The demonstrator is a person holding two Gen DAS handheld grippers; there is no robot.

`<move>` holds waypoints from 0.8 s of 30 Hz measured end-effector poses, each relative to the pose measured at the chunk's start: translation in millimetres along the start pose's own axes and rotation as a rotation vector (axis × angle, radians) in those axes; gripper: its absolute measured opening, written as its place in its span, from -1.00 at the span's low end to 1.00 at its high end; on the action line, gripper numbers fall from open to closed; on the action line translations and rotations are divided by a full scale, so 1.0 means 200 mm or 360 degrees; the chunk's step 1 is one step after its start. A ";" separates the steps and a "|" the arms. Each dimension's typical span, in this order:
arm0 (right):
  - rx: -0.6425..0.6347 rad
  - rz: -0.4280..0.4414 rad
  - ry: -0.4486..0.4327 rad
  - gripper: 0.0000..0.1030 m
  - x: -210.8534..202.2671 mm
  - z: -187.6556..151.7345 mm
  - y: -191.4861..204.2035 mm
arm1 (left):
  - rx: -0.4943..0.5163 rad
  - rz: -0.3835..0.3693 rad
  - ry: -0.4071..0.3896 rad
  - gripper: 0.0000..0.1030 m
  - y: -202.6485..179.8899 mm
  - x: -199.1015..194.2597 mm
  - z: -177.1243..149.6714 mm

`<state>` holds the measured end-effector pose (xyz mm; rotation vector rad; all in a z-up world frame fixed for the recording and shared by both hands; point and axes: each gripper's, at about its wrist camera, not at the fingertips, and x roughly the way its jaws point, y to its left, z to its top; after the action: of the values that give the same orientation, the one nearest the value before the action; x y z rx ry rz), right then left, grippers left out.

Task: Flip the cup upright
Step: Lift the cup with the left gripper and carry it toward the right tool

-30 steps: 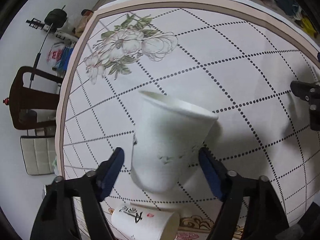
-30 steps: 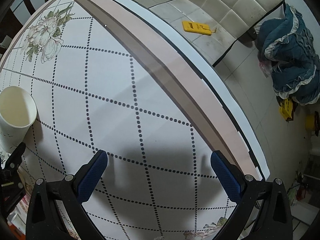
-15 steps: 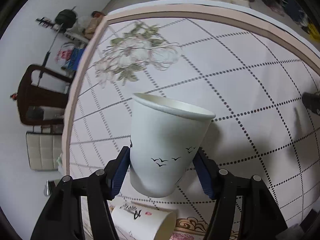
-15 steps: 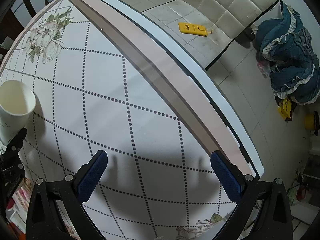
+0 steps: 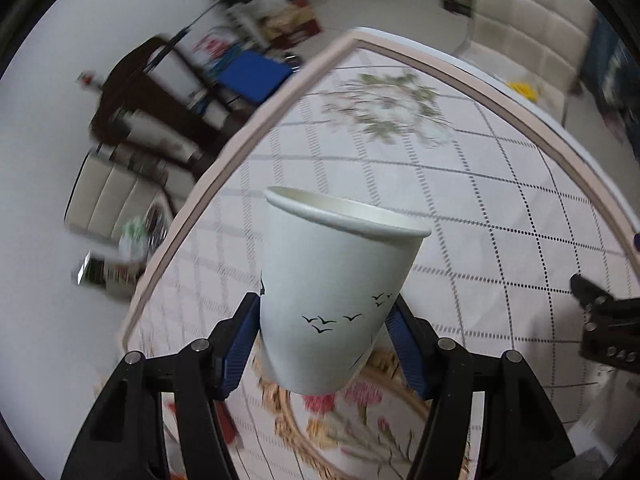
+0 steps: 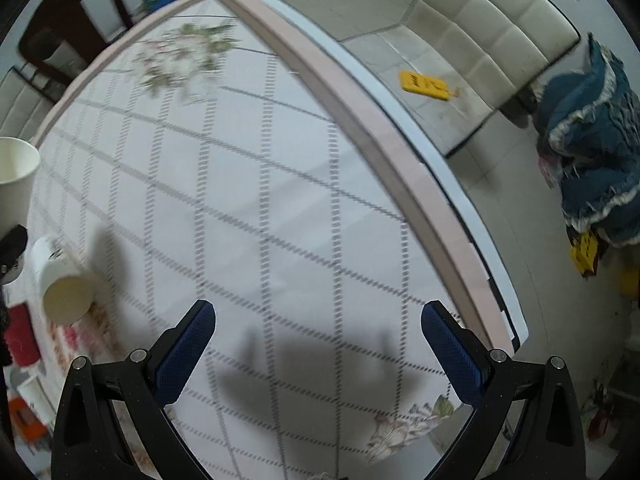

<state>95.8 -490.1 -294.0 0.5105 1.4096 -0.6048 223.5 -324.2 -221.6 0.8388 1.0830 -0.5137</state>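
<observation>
My left gripper (image 5: 324, 340) is shut on a white paper cup (image 5: 336, 296) with small black birds printed on it. The cup is upright, mouth up, held above the table. Its rim also shows at the left edge of the right wrist view (image 6: 14, 176). A second white paper cup (image 6: 60, 284) lies on its side on the tablecloth, mouth toward the camera, left of my right gripper (image 6: 318, 344). The right gripper is open and empty above the cloth. Part of it shows at the right edge of the left wrist view (image 5: 608, 328).
The table (image 6: 404, 160) has a white cloth with dotted diamonds, flower prints and a pink border. A dark chair (image 5: 144, 96) and a cushion (image 5: 108, 196) stand past the left edge. A sofa (image 6: 488, 40) and blue fabric (image 6: 592, 160) lie beyond the right edge.
My left gripper closed on the upright cup and lifted it off the table, swinging the view left. The right gripper stayed open and shifted, bringing the lying cup into view.
</observation>
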 end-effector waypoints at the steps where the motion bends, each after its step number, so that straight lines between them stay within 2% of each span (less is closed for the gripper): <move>1: -0.0026 0.0009 -0.0010 1.00 -0.03 -0.01 0.03 | -0.0038 -0.0002 0.0002 0.17 0.03 -0.02 -0.03; 8: -0.0218 0.0066 -0.0078 1.00 -0.21 -0.16 0.33 | -0.0423 0.0006 0.0062 0.17 0.31 -0.14 -0.42; 13: -0.0353 0.0054 -0.0090 1.00 -0.24 -0.29 0.50 | -0.0698 0.0001 0.0181 0.17 0.42 -0.09 -0.70; 20: -0.0461 0.0022 0.0019 1.00 -0.08 -0.52 0.70 | -0.1144 -0.0194 0.0453 0.17 0.52 0.18 -1.10; 24: -0.0519 -0.0022 0.0063 1.00 0.02 -0.61 0.79 | -0.1328 -0.0304 0.0568 0.17 0.51 0.32 -1.24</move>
<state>109.4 -293.0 -313.7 0.2539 1.5147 -0.3669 185.9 -63.1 -300.1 0.0842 1.5517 -0.0299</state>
